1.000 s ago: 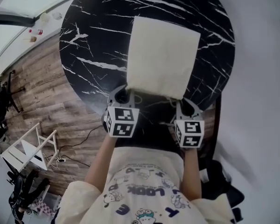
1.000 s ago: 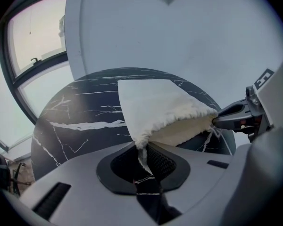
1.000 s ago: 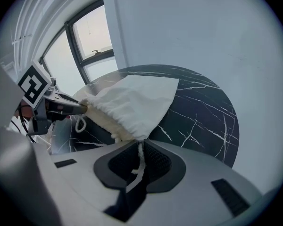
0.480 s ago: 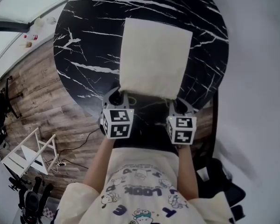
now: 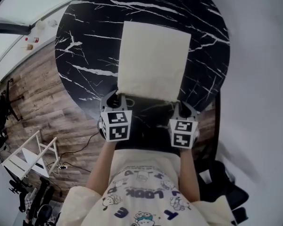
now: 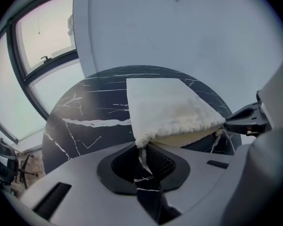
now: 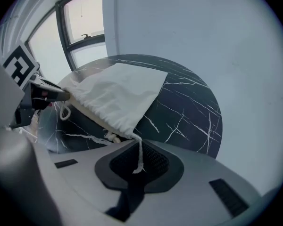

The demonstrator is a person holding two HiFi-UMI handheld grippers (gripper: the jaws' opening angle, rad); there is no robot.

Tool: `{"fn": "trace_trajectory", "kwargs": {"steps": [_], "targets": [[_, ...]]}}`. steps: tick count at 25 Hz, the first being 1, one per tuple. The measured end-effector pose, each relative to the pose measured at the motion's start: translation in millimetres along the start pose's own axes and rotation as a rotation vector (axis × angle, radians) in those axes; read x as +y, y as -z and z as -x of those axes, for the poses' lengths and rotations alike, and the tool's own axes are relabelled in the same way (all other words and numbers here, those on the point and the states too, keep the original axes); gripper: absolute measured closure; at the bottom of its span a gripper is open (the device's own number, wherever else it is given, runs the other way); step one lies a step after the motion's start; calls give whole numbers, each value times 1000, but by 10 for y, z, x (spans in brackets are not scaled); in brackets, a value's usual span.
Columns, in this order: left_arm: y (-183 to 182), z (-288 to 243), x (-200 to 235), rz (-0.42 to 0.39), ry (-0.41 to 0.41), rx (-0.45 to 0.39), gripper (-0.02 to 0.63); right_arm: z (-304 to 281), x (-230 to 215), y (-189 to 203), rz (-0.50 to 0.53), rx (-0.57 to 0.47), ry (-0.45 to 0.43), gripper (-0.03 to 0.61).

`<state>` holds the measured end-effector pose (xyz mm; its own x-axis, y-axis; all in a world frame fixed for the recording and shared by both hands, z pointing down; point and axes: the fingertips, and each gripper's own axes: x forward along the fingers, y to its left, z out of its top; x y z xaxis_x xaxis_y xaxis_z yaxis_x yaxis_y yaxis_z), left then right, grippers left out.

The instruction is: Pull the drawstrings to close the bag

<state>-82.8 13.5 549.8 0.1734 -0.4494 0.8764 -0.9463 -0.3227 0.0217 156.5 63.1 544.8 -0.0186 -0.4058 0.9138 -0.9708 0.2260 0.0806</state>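
Your round black table, veined white like marble, stands on wood-plank floor beside a window. The flat cream cloth bag lies mid-table, mouth toward you. Your left gripper pinches the left cord. Your right gripper, jaws just closing, nips the right cord. Both sit at the bag's near corners, as a second ago.

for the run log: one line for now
left gripper: shut on left drawstring | right gripper: just closed onto right drawstring | bag: mouth open
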Motion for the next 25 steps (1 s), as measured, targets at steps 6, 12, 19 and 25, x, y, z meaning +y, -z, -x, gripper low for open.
{"fn": "trace_trajectory", "kwargs": {"steps": [6, 12, 19, 25], "targets": [[21, 16, -27, -2, 5, 19, 535, 1, -109, -21, -18, -4, 36, 552], [-7, 35, 8, 94, 13, 5, 534, 17, -225, -32, -74, -17, 83, 552], [-7, 80, -17, 87, 34, 2, 531, 15, -397, -35, -173, -46, 101, 554], [35, 108, -219, -39, 207, 24, 520, 49, -582, -46, -175, -49, 138, 555]]}}
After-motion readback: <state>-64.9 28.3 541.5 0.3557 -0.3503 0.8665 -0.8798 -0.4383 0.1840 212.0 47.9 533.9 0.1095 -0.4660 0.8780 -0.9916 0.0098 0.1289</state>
